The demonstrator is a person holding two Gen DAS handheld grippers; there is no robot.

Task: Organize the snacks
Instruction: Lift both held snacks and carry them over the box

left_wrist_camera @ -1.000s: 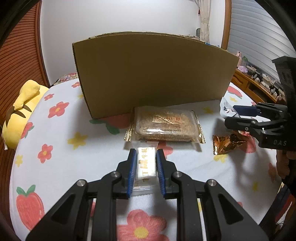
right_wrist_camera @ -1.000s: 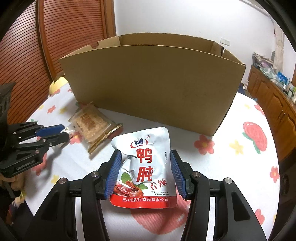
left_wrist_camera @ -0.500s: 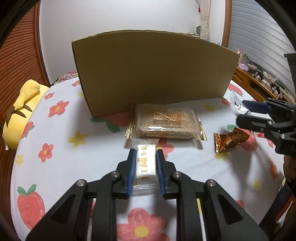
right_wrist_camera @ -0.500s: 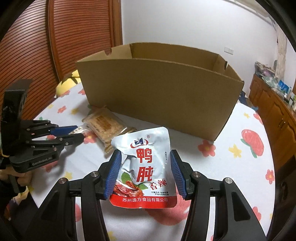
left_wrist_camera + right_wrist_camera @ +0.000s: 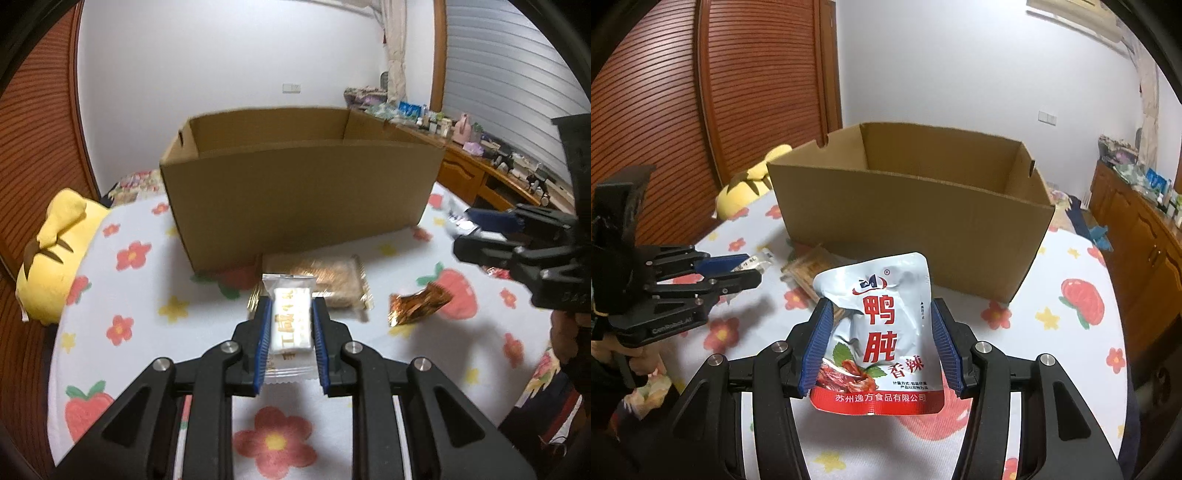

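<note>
White candy [image 5: 290, 320], small and clear-wrapped, clamped between the blue pads of the left gripper [image 5: 289, 325] and held above the cloth [image 5: 129, 288], in front of the box [image 5: 295, 195]; print on it blurred, lower seam partly hidden by the fingers. Silver pouch [image 5: 878, 332] with red characters pinched at both edges by the right gripper [image 5: 880, 343], likewise lifted, short of the box [image 5: 908, 229]; bottom corners tucked behind the pads.

Still lying on the cloth: one cracker pack [image 5: 328, 275], its near left part covered by the candy, and one gold wrapper [image 5: 417, 304] to its right. From the right wrist, only a corner of the cracker pack [image 5: 809, 267] seen past the pouch — gold wrapper not seen there at all.

Counted: four snacks, two held and two lying; one cardboard box, open-topped, floor hidden by the near wall in both views, so contents impossible to tell. Two grippers, each also seen side-on from the other's camera — left gripper [image 5: 746, 271] with a sliver of wrapper at its tips, right gripper [image 5: 469, 236] with a bit of pouch showing.

Beyond: one yellow plush [image 5: 55, 254] at the cloth's left edge, half off it. Cloth printed with flowers and strawberries, too many cut by the frame for a count. Sideboard [image 5: 480, 170] at right crowded with small items too blurred to name. Part of a hand [image 5: 624, 354] under the left gripper, mostly cut off.
</note>
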